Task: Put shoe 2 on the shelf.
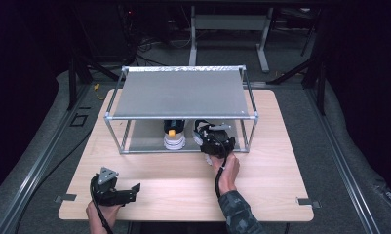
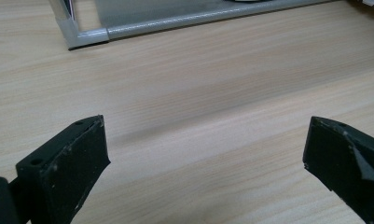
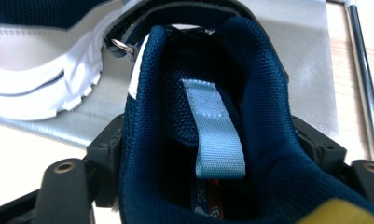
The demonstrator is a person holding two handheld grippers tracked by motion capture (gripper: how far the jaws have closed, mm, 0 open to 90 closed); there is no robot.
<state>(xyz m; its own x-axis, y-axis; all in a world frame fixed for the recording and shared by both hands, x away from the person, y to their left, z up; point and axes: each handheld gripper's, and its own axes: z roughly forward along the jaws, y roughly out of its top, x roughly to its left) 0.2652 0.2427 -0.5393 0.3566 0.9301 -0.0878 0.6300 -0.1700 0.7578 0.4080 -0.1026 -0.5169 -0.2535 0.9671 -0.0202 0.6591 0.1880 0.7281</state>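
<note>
Up close, the right hand-held gripper [image 3: 212,186] straddles a blue shoe's [image 3: 212,93] heel collar, while the left hand-held gripper [image 2: 205,158] gapes wide.

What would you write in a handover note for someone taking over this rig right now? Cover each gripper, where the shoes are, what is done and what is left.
Left gripper: open, holding nothing, low over the table near its front left corner.
Right gripper: at the front of the rack, its jaws either side of the heel of the blue shoe; whether the pads press on it cannot be told.
Shoes: the blue shoe sits on the rack's lower shelf; the second shoe stands beside it on the same shelf.
Done: both shoes on the lower shelf.
Left: probably settle the grip or let go of the blue shoe; top shelf is bare.
</note>
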